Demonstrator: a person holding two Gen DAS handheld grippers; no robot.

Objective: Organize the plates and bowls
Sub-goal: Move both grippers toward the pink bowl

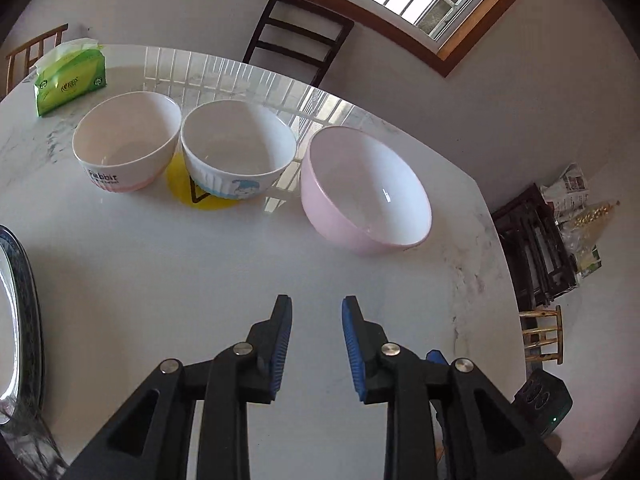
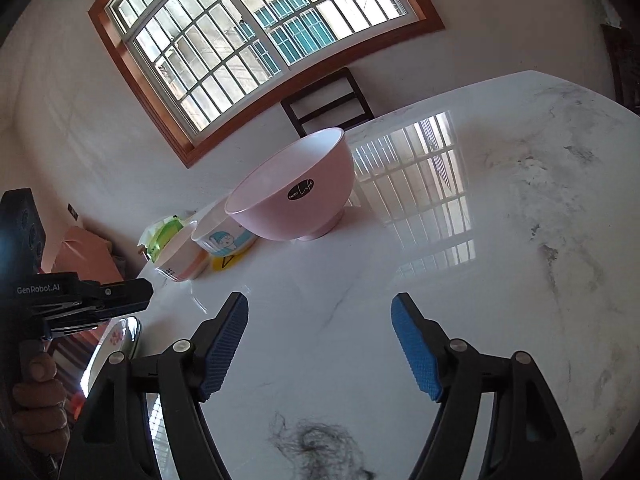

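Three bowls stand in a row on the white marble table (image 1: 168, 264): a white bowl with a pink base (image 1: 126, 140) marked "Rabbit", a white bowl with a blue cartoon (image 1: 238, 150), and a larger pink bowl (image 1: 366, 190) at the right. My left gripper (image 1: 317, 308) hovers over bare table in front of them, open with a narrow gap and nothing between its blue pads. My right gripper (image 2: 320, 306) is open wider, empty, facing the pink bowl (image 2: 294, 196) from a distance. A dark-rimmed plate (image 1: 20, 312) shows at the left edge.
A green tissue pack (image 1: 70, 76) lies behind the bowls. A yellow round sticker (image 1: 200, 196) sits under the cartoon bowl. A dark chair (image 1: 298, 36) stands past the far table edge. A hand (image 2: 38, 400) holds the left gripper's body. Dark marks (image 2: 316, 440) smudge the table near me.
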